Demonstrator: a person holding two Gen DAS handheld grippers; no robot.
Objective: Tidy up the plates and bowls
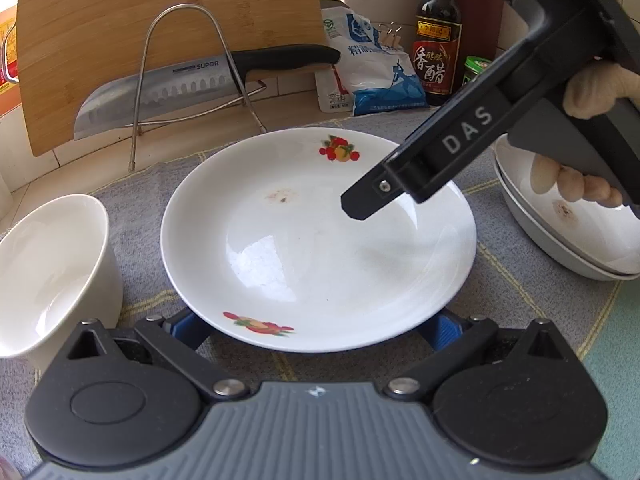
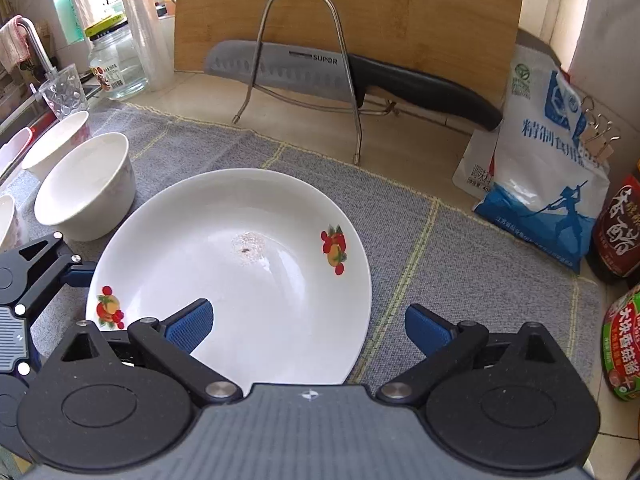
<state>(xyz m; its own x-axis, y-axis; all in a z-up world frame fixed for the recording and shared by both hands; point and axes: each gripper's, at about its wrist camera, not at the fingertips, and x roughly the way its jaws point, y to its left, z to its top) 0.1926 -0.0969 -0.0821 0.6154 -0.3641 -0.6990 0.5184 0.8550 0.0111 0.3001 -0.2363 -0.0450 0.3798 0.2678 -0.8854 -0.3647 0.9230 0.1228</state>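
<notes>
The round plate is laid flat, face up. Both the left gripper and right gripper are held wide apart, grasping nothing.

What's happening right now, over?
Left gripper and right gripper both open. Round white fruit-print plate flat on grey cloth, ungrasped. White bowl close by.

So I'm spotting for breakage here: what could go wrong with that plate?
The right tool is open, straddling the plate rim; a shallow pinch there could slip. The left tool reaches under the near rim, so both may tug against each other. The bowl is close enough to bump.
</notes>
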